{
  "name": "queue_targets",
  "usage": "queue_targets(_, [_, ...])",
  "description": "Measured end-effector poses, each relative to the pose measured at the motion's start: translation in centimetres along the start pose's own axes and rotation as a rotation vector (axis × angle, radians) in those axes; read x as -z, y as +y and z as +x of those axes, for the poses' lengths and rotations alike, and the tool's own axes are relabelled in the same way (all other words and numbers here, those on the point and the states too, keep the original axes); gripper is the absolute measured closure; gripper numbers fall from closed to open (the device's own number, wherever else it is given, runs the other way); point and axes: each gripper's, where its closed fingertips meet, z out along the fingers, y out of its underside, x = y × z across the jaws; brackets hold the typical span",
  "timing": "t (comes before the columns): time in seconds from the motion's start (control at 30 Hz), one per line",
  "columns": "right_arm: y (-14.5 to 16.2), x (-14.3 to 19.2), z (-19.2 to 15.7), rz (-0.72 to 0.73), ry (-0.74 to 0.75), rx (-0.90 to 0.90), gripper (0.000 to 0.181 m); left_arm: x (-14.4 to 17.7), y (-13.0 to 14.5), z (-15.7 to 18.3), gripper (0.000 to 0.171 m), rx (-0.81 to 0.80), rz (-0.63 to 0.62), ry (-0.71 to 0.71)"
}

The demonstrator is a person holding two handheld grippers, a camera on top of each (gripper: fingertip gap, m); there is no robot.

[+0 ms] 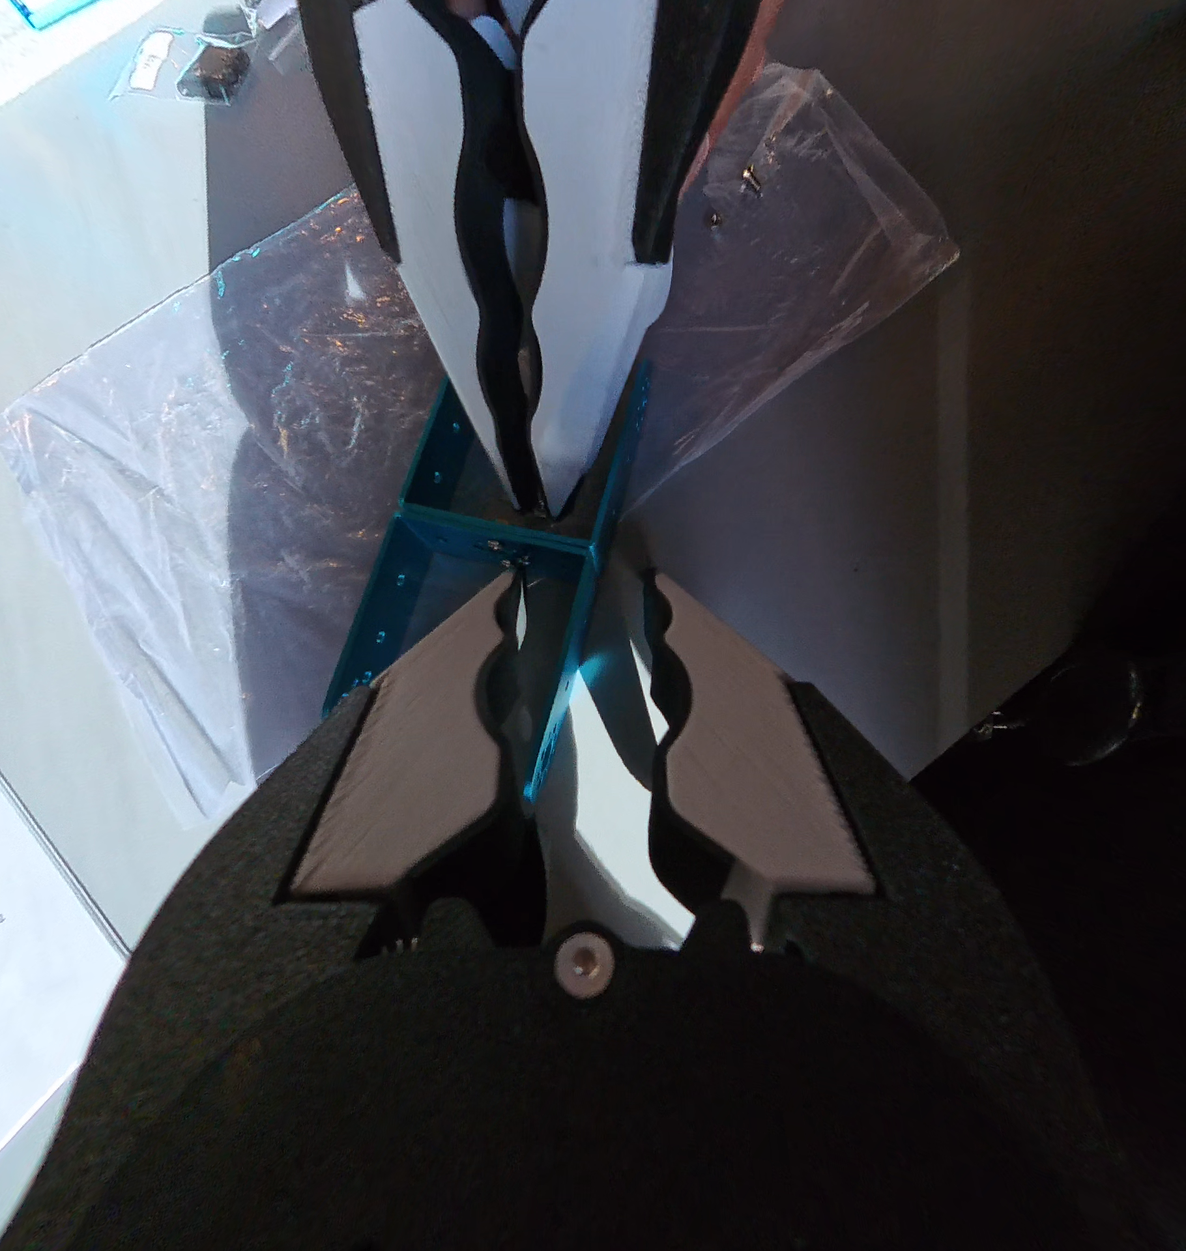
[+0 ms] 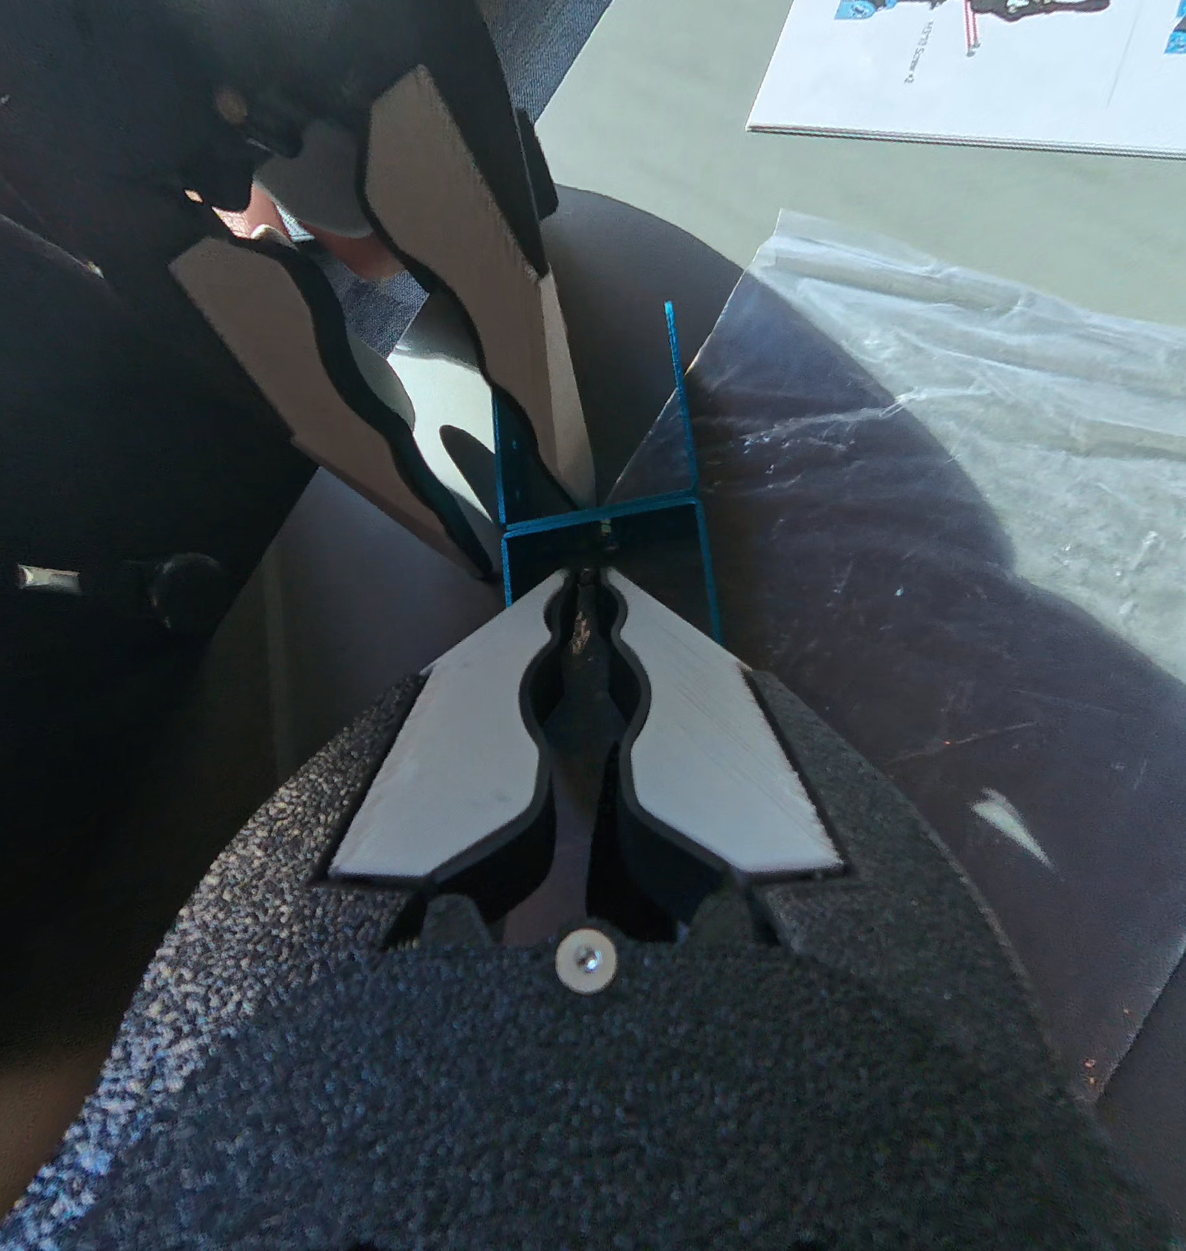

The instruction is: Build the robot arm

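Note:
Two blue metal U-brackets point(image 1: 482, 541) stand back to back on the table, forming an H; they also show in the right wrist view point(image 2: 644, 521). My left gripper point(image 1: 580, 579) is open and straddles one side wall of the near bracket, one finger inside the channel and one outside. My right gripper point(image 2: 587, 575) is shut, tips against the joined middle plates, pinching a small dark fastener point(image 2: 585, 619) that looks like a screw. In the left wrist view the right gripper point(image 1: 539, 504) comes down from the top onto the same plates. Small screw ends point(image 1: 509, 552) stick out of the plates.
A large clear plastic bag point(image 1: 137, 508) lies flat to the left and shows in the right wrist view point(image 2: 983, 406). Another clear bag point(image 1: 814, 223) with tiny screws sits behind. A printed instruction sheet point(image 2: 983, 68) and small parts bags point(image 1: 214, 68) lie farther off. The table edge point(image 1: 969, 738) drops into darkness. Less than 4 cm separates the two grippers' tips.

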Motion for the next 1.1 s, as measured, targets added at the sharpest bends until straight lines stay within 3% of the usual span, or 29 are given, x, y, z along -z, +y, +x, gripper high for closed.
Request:
queue_targets(0.57, [-0.7,0.0,0.1,0.049,-0.028,-0.091,0.177,-0.1,-0.2,0.3,0.137,0.006,0.018,0.018])
queue_targets(0.87, [-0.1,0.4,0.5,0.091,-0.033,-0.389,0.178,-0.4,-0.4,0.4,0.137,0.002,0.038,0.003])
queue_targets(1.1, [-0.3,1.4,0.5,0.274,-0.163,-0.726,0.179,-0.4,-0.4,0.4,0.138,-0.001,0.049,0.001])
